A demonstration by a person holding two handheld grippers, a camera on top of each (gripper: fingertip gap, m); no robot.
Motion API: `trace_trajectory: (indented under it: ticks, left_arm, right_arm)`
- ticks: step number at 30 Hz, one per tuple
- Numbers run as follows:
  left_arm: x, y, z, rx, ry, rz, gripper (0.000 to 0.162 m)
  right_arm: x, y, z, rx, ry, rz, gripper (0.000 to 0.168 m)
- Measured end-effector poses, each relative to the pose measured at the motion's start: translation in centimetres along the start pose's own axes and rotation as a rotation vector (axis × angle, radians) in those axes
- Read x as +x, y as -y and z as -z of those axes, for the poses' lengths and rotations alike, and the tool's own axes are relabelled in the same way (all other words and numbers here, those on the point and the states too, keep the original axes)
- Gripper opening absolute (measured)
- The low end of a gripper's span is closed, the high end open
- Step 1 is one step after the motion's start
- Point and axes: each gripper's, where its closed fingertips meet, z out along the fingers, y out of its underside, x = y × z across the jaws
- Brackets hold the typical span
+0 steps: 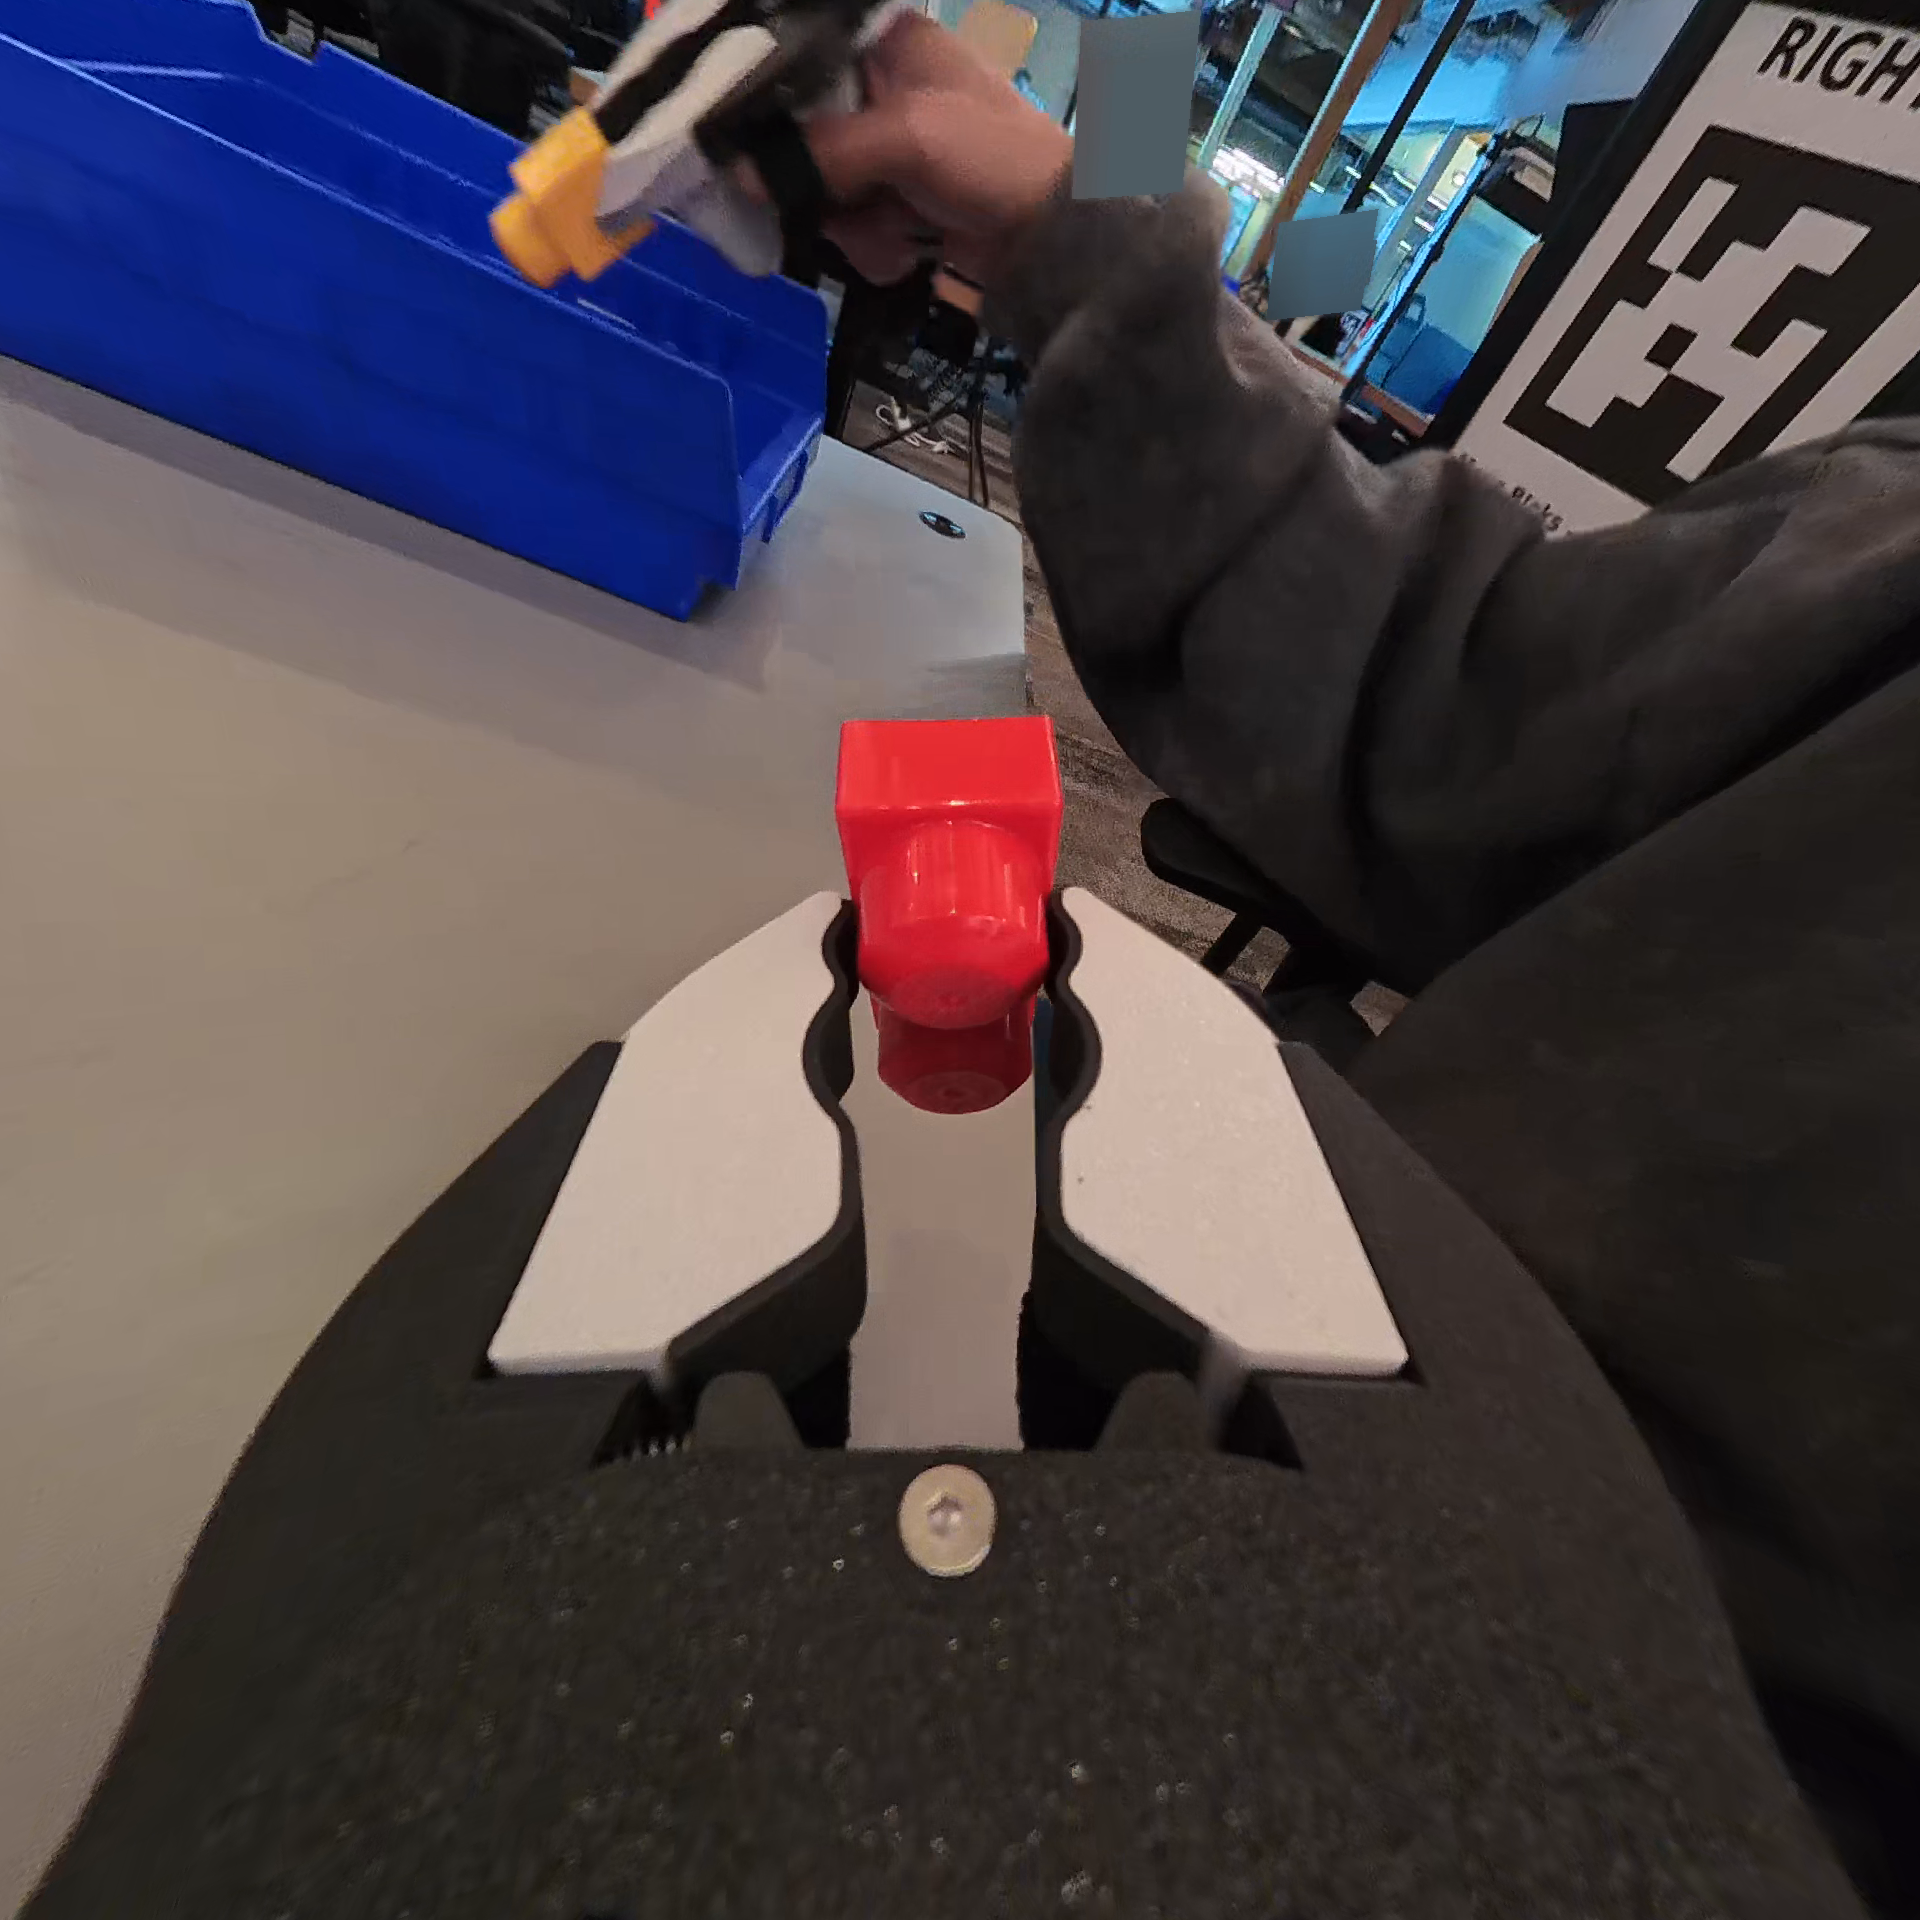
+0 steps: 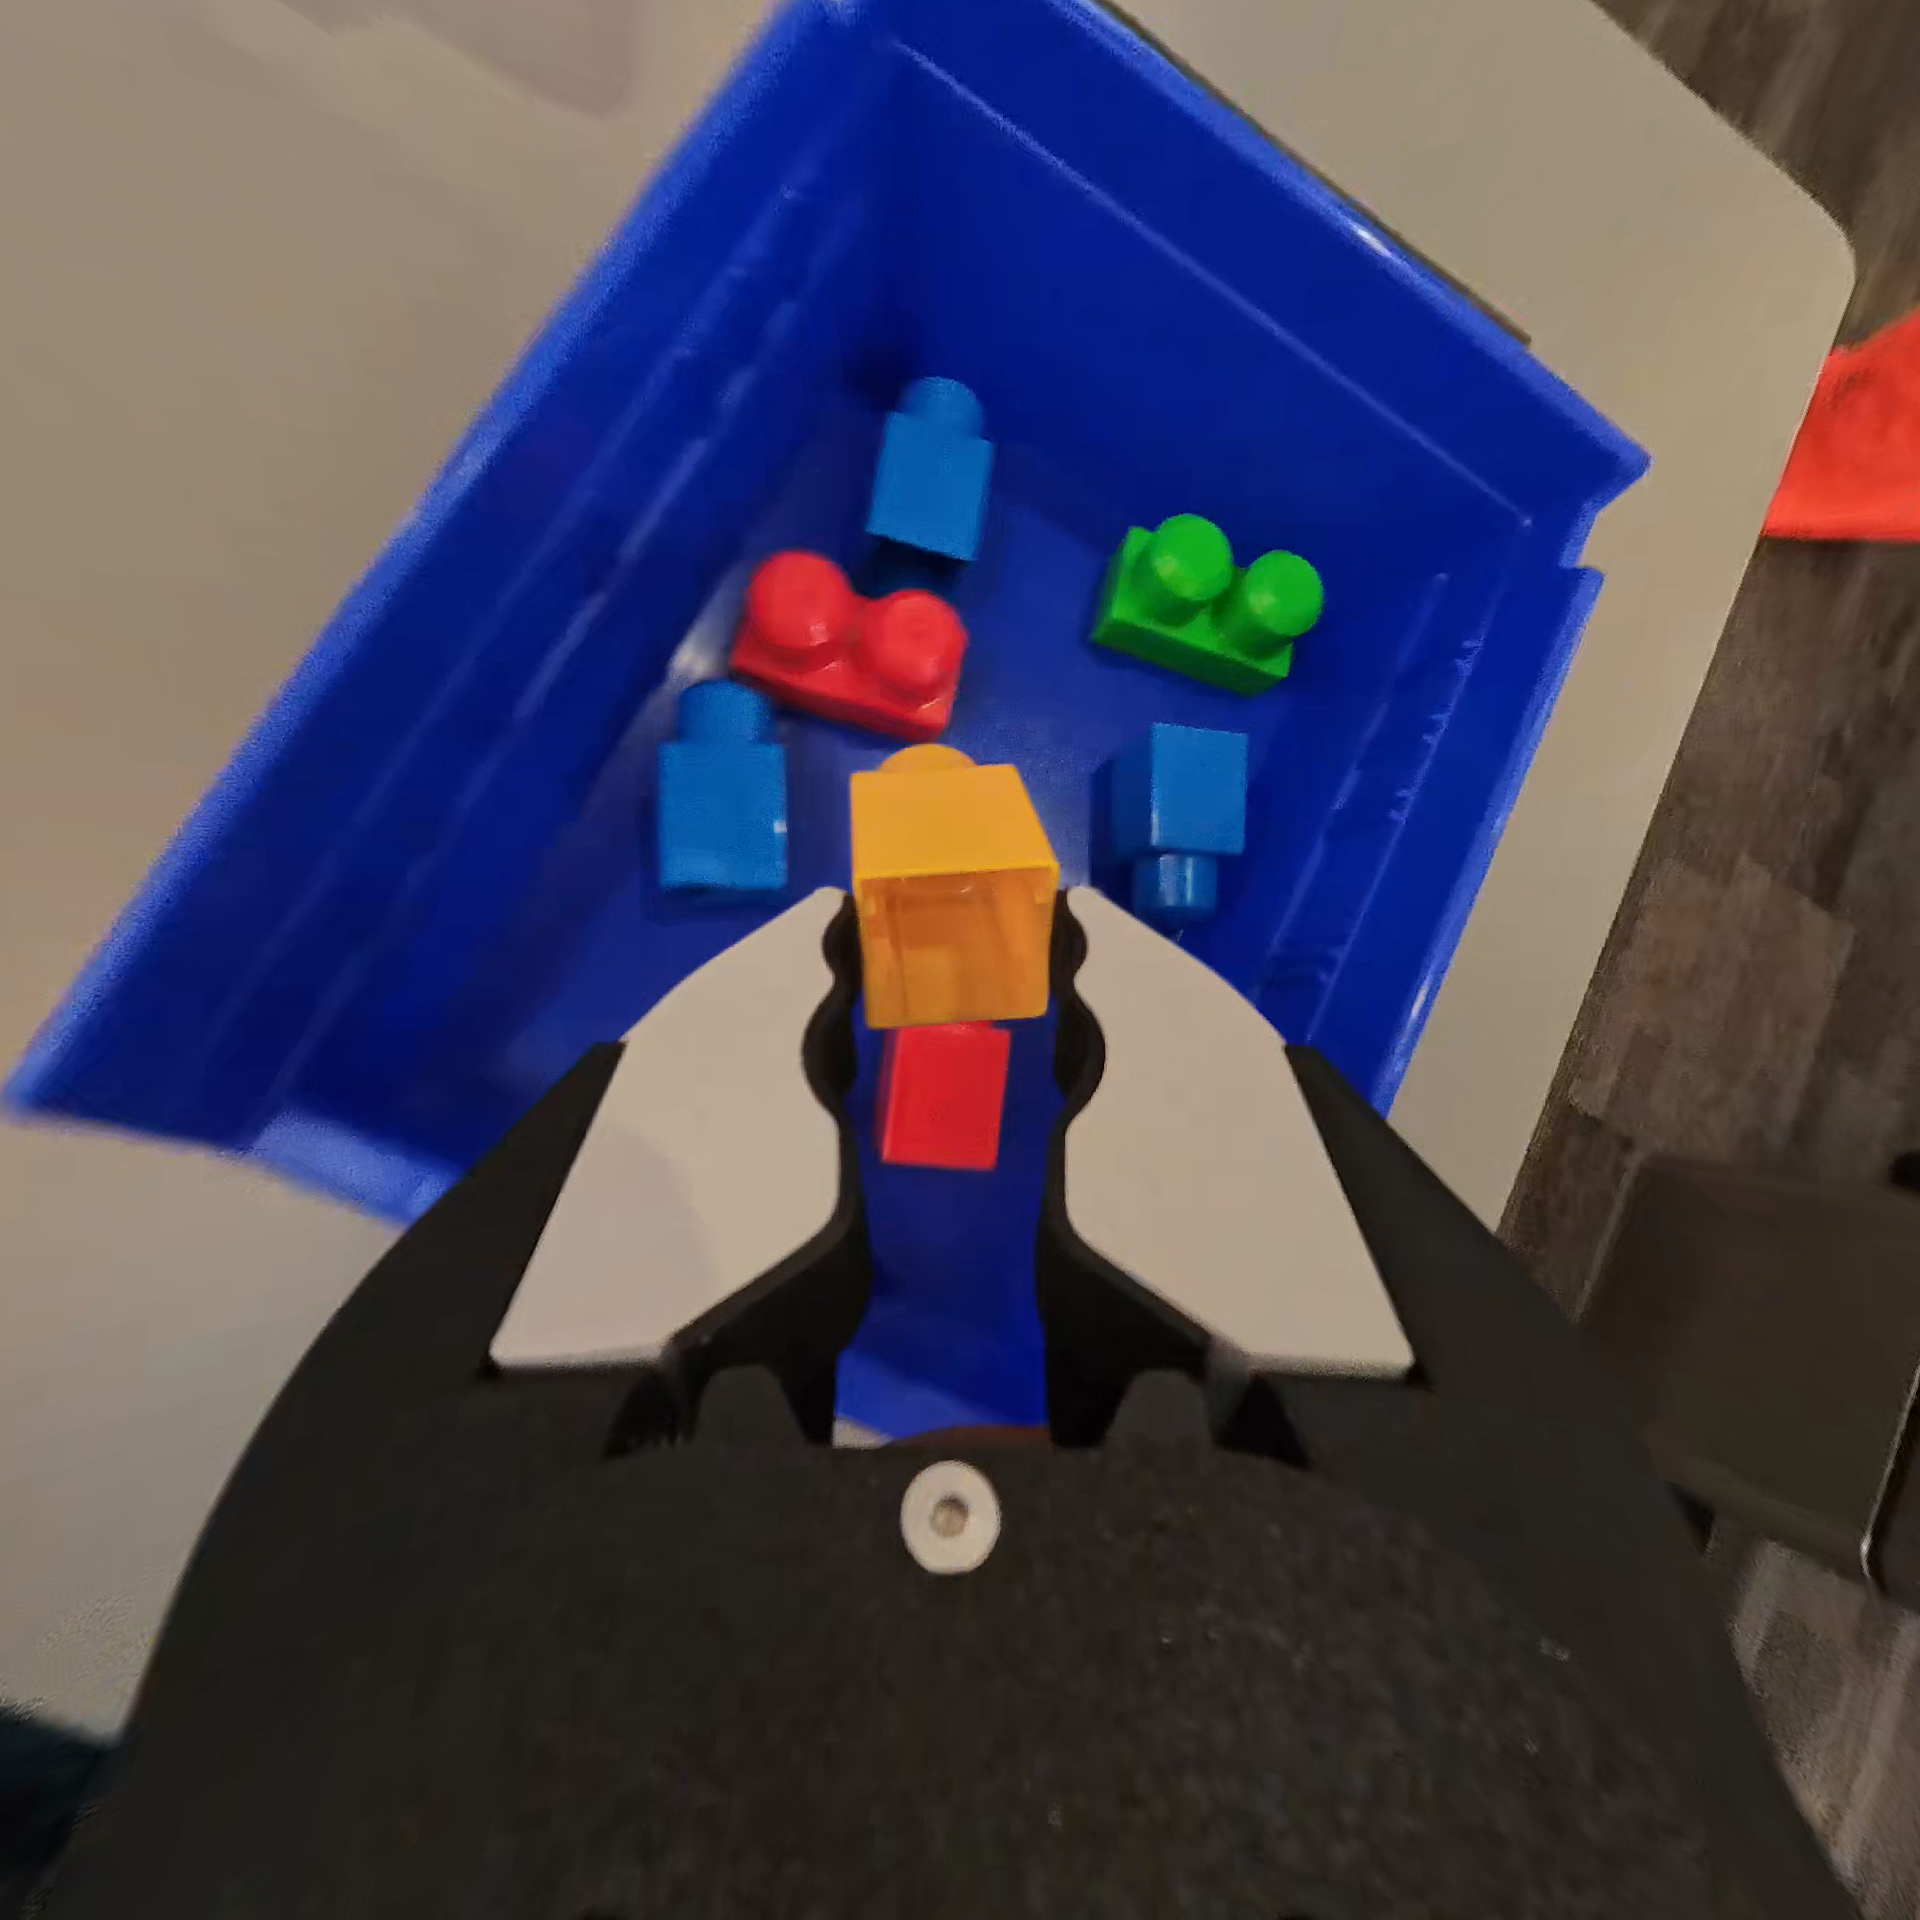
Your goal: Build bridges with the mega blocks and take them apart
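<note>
1. The left gripper (image 1: 948,925) is clenched on a red two-stud block (image 1: 945,831) of glossy moulded plastic. The block's ribbed round studs point back toward the camera, and its square body projects past the fingertips, held above the table (image 1: 312,883).
2. The right gripper (image 2: 951,914) grasps a yellow single-stud block (image 2: 951,894). Its hollow open underside faces the camera and its stud points away. It hangs over the blue plastic bin (image 2: 1143,312).
3. Both grippers have matte pale-grey finger plates edged with wavy black pads, mounted on a grainy black body fixed by a silver screw.
4. On the bin floor lie three blue single-stud blocks: one far (image 2: 930,473), one at left (image 2: 722,795) and one at right (image 2: 1184,810).
5. Also on the floor are a red two-stud block (image 2: 847,649), a green two-stud block (image 2: 1205,608) and a small red block (image 2: 943,1096), the last seen between the right gripper's fingers.
6. The bin has smooth, ribbed, sloping walls and stands on a plain off-white table with a rounded corner.
7. In the left wrist view a hand (image 1: 935,156) in a grey fleece sleeve (image 1: 1299,623) holds the right gripper over the bin.
8. A white board with a black square-patterned marker (image 1: 1714,312) stands at far right. The floor (image 2: 1714,935) is dark and wood-patterned.
</note>
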Motion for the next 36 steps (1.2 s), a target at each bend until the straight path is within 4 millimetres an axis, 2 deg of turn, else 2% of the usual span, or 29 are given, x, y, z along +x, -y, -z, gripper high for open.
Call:
trace_trajectory:
  ticks: [2,5,9,12,16,18,20,22,24,25,27,28,30,31,33,34,36]
  left_arm:
    - [0.0,0.0,0.0,0.0,0.001,-0.001,0.033]
    - [0.0,0.0,0.2,0.004,0.002,-0.001,0.033]
    - [-0.1,-0.4,0.4,-0.003,0.008,0.003,0.034]
    - [-0.2,-0.5,0.6,-0.005,0.013,0.005,0.034]
    - [-0.3,-0.7,0.8,-0.006,0.022,0.008,0.033]
    - [-0.5,-0.7,0.9,-0.006,0.026,0.012,0.034]
    - [-0.6,-0.7,1.0,-0.005,0.031,0.013,0.034]
    - [-0.7,-0.7,1.1,-0.007,0.036,0.011,0.034]
    - [-0.8,-0.8,1.1,-0.013,0.04,0.011,0.034]
    - [-0.9,-0.8,1.0,-0.017,0.043,0.011,0.034]
    - [-1.2,-1.2,0.9,-0.05,0.058,0.025,0.034]
    - [-1.6,-1.7,0.8,-0.093,0.081,0.04,0.034]
    - [-2.7,-2.2,0.8,-0.186,0.162,0.04,0.034]
    - [-3.3,-2.1,0.9,-0.236,0.206,0.029,0.034]
    - [-4.5,-1.6,1.5,-0.365,0.295,0.028,0.034]
    - [-5.3,-1.4,1.9,-0.444,0.35,0.036,0.034]
    - [-7.6,-0.8,2.8,-0.606,0.508,0.035,0.034]
  right_arm:
    - [1.5,0.6,-2.4,-0.029,-0.026,-0.06,0.035]
    - [3.1,0.4,-5.8,-0.111,-0.085,-0.087,0.035]
    - [2.8,0.3,-9.3,-0.138,-0.062,-0.103,0.035]
    - [2.8,-0.4,-10.6,-0.16,-0.059,-0.138,0.035]
    - [2.5,-2.1,-11.4,-0.23,-0.034,-0.185,0.035]
    - [2.4,-2.4,-11.2,-0.234,-0.021,-0.202,0.046]
    - [2.5,-1.9,-9.9,-0.197,-0.026,-0.202,0.049]
    - [2.2,-0.6,-6.9,-0.102,-0.052,-0.208,0.053]
    - [0.2,1.9,-2.4,0.108,-0.032,-0.223,0.053]
    - [-1.8,3.2,0.1,0.234,0.01,-0.239,0.052]
    - [-7.7,4.8,4.4,0.491,0.188,-0.321,0.045]
    - [-11.2,4.8,5.6,0.575,0.307,-0.386,0.046]
    - [-17.3,4.1,6.4,0.669,0.43,-0.417,0.047]
    - [-19.8,3.2,6.0,0.665,0.432,-0.373,0.05]
    - [-22.6,1.1,4.8,0.641,0.381,-0.333,0.051]
    - [-23.8,0.5,4.6,0.648,0.41,-0.34,0.05]
    - [-25.2,-0.5,4.1,0.628,0.441,-0.351,0.05]
